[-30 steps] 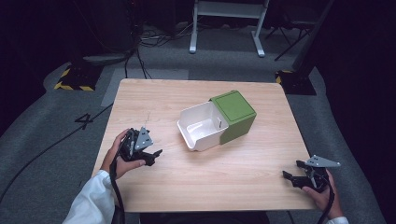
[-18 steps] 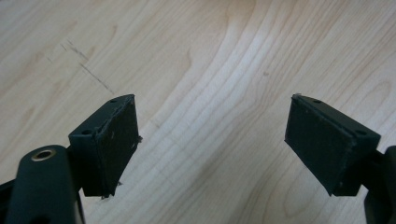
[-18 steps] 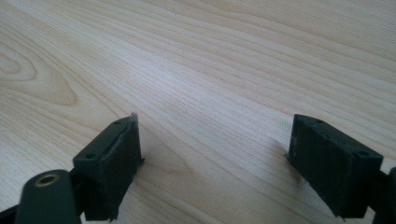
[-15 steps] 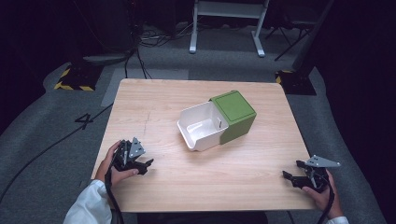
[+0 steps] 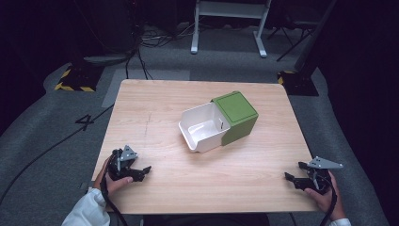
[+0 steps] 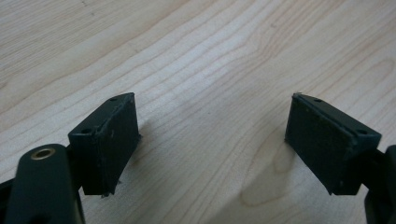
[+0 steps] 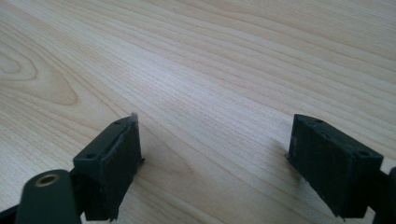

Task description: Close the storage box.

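Jaws of your left gripper (image 5: 143,170) stand wide apart over bare wood at the table's (image 5: 155,108) near left, gripping nothing; mid-table sits the white bin (image 5: 203,127) touching its green lid (image 5: 236,114); your right gripper (image 5: 289,178), near right corner, gapes equally empty

Your table (image 5: 155,117) is pale matt wood-grain; the box (image 5: 237,115) looks smooth plastic, its white drawer (image 5: 200,129) glossy; your gripper pads (image 6: 327,144) matt black.

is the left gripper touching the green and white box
Apart. The high view shows the left gripper near the table's front left corner, with bare wood between it and the box.
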